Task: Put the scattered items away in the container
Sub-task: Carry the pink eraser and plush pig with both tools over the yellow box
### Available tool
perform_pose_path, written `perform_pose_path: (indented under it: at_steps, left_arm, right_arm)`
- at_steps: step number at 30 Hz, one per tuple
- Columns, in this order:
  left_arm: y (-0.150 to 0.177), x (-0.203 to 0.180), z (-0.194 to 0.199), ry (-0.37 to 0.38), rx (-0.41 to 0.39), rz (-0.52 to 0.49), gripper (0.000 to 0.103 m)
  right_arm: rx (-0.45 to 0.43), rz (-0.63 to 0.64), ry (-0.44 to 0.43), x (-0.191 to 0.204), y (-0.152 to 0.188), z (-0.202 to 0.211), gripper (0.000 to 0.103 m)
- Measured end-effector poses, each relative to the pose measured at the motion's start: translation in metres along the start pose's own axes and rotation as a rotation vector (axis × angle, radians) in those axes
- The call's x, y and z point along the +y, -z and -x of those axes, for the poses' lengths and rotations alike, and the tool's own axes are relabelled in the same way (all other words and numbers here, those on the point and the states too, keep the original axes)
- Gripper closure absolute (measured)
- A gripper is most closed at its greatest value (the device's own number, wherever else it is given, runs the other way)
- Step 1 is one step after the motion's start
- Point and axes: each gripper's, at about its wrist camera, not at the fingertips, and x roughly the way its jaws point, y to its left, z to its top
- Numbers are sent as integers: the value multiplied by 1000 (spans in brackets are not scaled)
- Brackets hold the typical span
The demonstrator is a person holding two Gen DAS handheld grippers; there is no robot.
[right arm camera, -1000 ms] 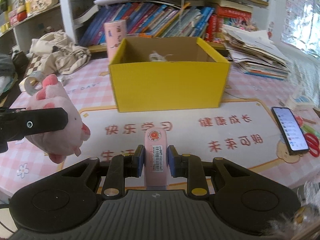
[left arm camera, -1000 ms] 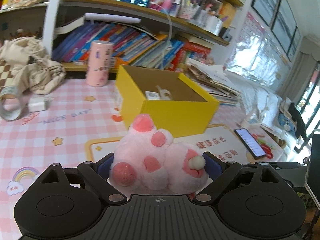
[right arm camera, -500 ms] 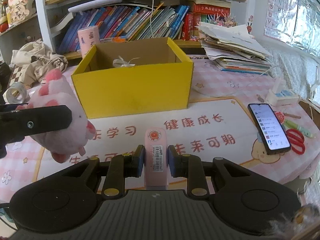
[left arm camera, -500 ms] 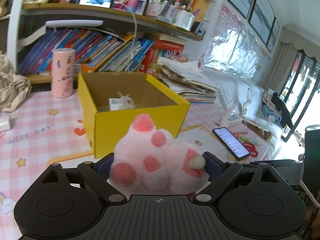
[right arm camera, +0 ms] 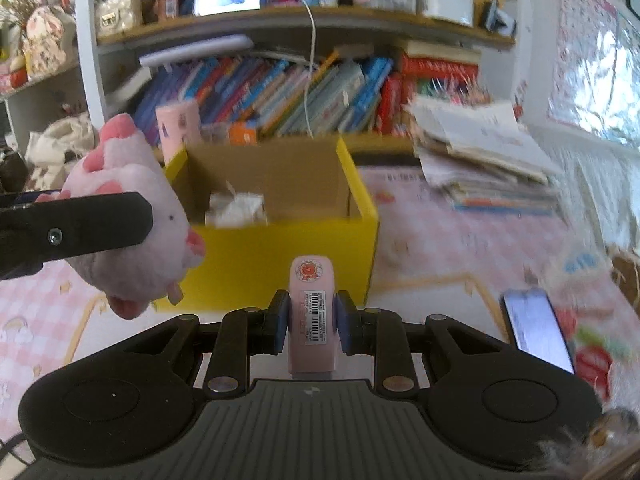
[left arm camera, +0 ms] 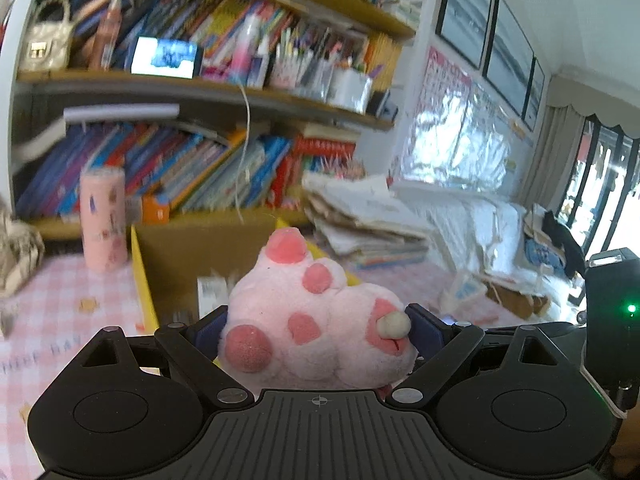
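Observation:
My left gripper (left arm camera: 316,328) is shut on a pink plush toy (left arm camera: 312,320) and holds it in the air just in front of the open yellow box (left arm camera: 140,272). From the right wrist view the plush toy (right arm camera: 132,216) hangs at the box's front left corner. My right gripper (right arm camera: 310,316) is shut on a small pink tube with a barcode label (right arm camera: 312,312), held above the mat in front of the yellow box (right arm camera: 280,264). A white wrapped item (right arm camera: 236,208) lies inside the box.
A pink cylinder (right arm camera: 178,124) stands behind the box by the bookshelf. A phone (right arm camera: 536,328) lies on the mat at right. A stack of papers (right arm camera: 480,160) sits at the back right. Crumpled cloth (right arm camera: 60,144) lies at far left.
Both grippers have risen and moved toward the yellow box with their items. The plush toy is now at the box's front left corner.

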Motion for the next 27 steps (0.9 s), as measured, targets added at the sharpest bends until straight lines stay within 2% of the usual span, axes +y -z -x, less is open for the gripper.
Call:
perform_pose_path:
  at_steps: [6, 13, 20, 27]
  left_arm:
    - [-27, 6, -21, -68, -56, -14, 10]
    - [-44, 17, -45, -161, -66, -5, 10]
    - [-46, 30, -73, -223, -17, 6, 10]
    - [-40, 41, -100, -262, 58, 9, 10]
  right_arm:
    - [-76, 54, -69, -8, -39, -27, 80]
    - [-112, 87, -154, -12, -75, -63, 80]
    - [-97, 130, -217, -9, -90, -98, 80]
    - [-22, 155, -249, -9, -90, -132, 80]
